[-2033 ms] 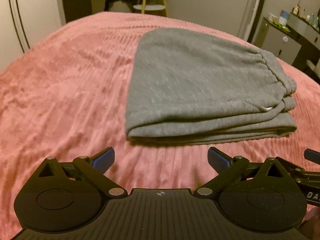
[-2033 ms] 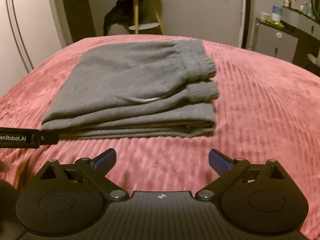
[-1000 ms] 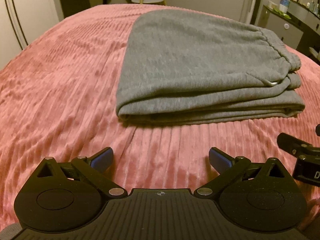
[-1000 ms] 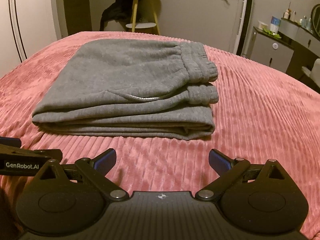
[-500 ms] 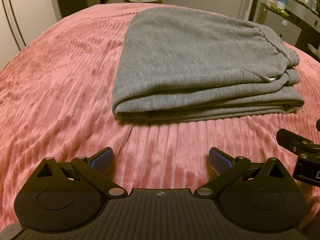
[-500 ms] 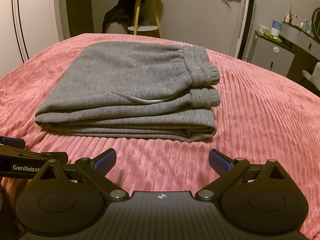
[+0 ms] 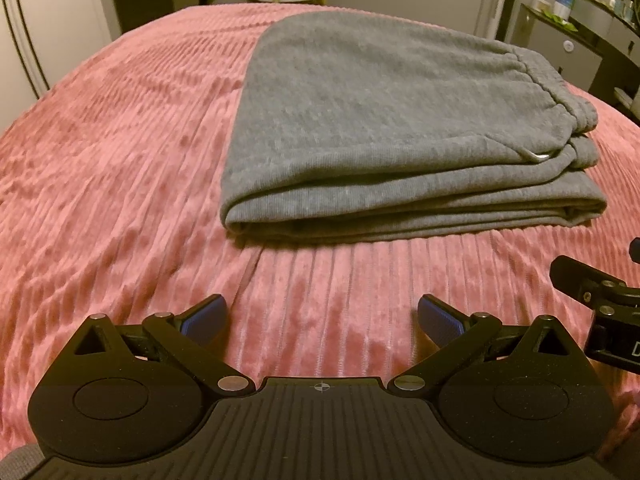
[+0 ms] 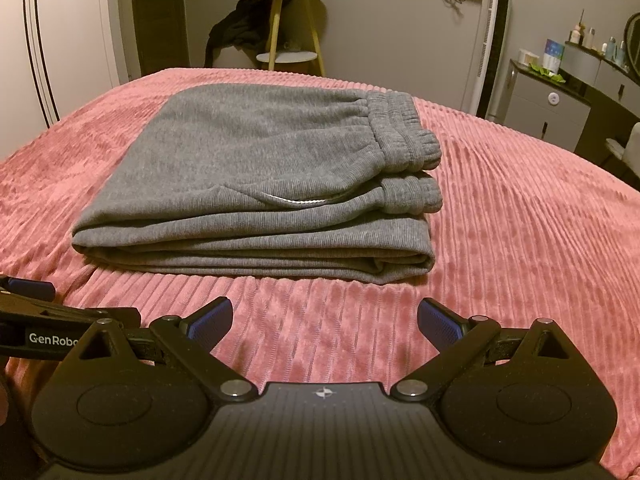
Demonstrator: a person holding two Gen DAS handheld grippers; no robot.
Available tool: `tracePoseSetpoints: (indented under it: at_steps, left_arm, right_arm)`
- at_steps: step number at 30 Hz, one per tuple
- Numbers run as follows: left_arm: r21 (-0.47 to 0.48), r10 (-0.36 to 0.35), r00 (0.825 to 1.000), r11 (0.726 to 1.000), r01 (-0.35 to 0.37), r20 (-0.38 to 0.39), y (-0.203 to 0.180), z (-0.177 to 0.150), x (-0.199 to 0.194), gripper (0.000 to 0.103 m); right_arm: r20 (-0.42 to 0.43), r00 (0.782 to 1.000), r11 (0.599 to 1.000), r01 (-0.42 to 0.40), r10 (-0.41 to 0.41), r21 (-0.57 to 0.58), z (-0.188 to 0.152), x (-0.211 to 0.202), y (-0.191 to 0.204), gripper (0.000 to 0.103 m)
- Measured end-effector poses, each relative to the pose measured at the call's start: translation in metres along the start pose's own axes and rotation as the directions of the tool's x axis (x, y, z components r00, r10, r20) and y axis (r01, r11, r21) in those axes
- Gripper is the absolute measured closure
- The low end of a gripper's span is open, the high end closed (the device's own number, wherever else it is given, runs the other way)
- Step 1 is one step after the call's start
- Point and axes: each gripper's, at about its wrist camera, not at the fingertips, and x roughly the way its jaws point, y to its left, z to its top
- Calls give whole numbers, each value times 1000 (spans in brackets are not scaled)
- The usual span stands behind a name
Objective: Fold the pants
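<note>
Grey sweatpants [image 7: 392,128] [image 8: 260,184] lie folded into a thick stack on the pink ribbed bedspread [image 7: 112,160] [image 8: 520,240], waistband to the right with a zipper pocket showing. My left gripper [image 7: 322,318] stands open over the bedspread, a short way in front of the stack's near edge, holding nothing. My right gripper [image 8: 324,320] is open too, just short of the folded edge, nothing between its blue pads [image 8: 438,322]. Each view shows the other gripper at its side edge.
Past the bed stand a small wooden side table [image 8: 290,28] with dark clothing draped on it, a tall white fan or heater [image 8: 486,40] and a grey cabinet [image 8: 552,112] with bottles at the right. The bedspread spreads wide on both sides of the stack.
Both grippers have drawn back slightly and risen, staying open. The folded pants lie as before.
</note>
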Motion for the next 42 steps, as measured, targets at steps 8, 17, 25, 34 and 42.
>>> tracePoseSetpoints:
  at_steps: [8, 17, 25, 34, 42]
  left_arm:
    - [-22, -5, 1000, 1000, 5, -12, 3, 1, 1, 0]
    - [7, -5, 1000, 1000, 6, -11, 0, 1, 1, 0]
    - [21, -3, 1000, 1000, 3, -16, -2, 1, 2, 0]
    - [2, -40, 999, 999, 41, -26, 2, 0, 4, 0]
    - [12, -68, 998, 998, 68, -14, 0, -1, 4, 0]
  right_arm:
    - [0, 1000, 1000, -1, 1, 1, 0, 0, 0, 4]
    - [-1, 1000, 1000, -6, 6, 5, 0, 0, 0, 4]
    - [-1, 1000, 1000, -5, 5, 5, 0, 0, 0, 4]
    - [-1, 1000, 1000, -6, 6, 1, 0, 0, 0, 4]
    - [-5, 1000, 1000, -6, 6, 0, -1, 0, 1, 4]
